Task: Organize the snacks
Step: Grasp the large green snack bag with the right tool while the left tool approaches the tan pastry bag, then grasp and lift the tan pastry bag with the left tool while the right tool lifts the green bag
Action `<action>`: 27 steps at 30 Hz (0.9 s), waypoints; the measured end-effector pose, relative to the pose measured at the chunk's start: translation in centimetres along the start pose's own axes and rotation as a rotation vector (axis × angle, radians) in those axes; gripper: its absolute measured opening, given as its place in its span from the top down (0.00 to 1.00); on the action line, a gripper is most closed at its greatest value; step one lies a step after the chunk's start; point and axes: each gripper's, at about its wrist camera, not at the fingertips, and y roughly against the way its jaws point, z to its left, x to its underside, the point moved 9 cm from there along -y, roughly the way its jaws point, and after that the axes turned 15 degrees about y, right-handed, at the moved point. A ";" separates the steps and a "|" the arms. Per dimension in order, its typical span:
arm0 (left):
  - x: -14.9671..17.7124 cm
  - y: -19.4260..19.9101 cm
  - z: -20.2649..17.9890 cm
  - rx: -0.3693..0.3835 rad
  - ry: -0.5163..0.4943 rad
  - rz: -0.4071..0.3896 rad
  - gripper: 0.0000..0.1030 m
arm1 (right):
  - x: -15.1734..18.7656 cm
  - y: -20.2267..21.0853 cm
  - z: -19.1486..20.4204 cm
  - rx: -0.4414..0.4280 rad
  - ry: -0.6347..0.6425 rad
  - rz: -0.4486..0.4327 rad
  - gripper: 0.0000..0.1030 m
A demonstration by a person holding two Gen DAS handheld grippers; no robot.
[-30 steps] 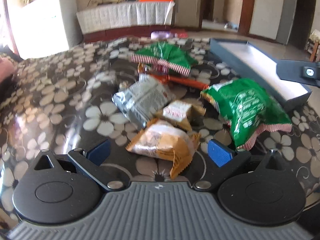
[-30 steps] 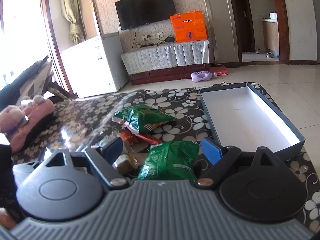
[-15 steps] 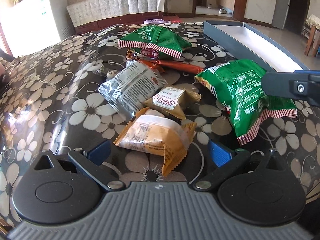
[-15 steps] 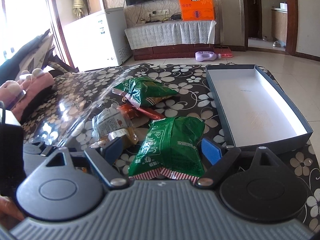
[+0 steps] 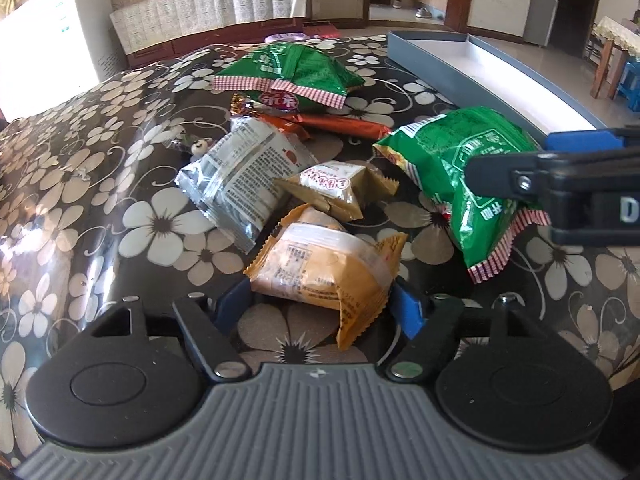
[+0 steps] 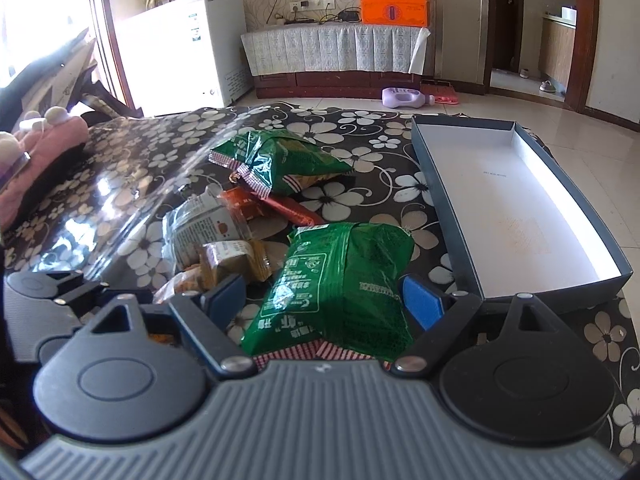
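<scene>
Item: my left claw point(image 5: 320, 300), jaws closing, orange packet point(image 5: 324, 264) between the pads, long axis crosswise. Item: my right claw point(image 6: 324, 300), wide, astride green bag point(image 6: 344, 280), no grip. Beyond, right: empty box point(image 6: 560, 280).

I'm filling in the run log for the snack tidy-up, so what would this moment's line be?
left gripper: closing around orange packet | right gripper: open around green bag | box: empty
</scene>
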 end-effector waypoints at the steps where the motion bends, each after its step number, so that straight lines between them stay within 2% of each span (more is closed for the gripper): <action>1: 0.0 0.0 0.0 0.003 -0.003 -0.002 0.25 | 0.0 -0.2 -0.1 0.003 -0.003 0.006 0.15; 10: -0.2 0.0 -0.2 0.048 0.033 0.018 0.23 | 0.4 -1.9 -0.4 -0.012 -0.005 0.053 0.15; 16: 0.0 -0.1 -0.6 0.055 0.006 0.014 0.26 | 0.4 -2.8 0.0 -0.027 0.029 0.075 0.16; 18: 0.0 0.0 -0.6 0.060 0.002 0.010 0.29 | 0.6 -3.1 0.3 -0.051 0.035 0.090 0.25; 20: -0.1 0.0 -0.7 0.072 0.004 0.010 0.31 | 0.6 -3.0 0.7 -0.057 0.061 0.088 0.29; 27: -0.1 0.3 -0.9 0.080 -0.023 -0.002 0.37 | 0.7 -2.2 1.0 -0.059 0.091 0.068 0.33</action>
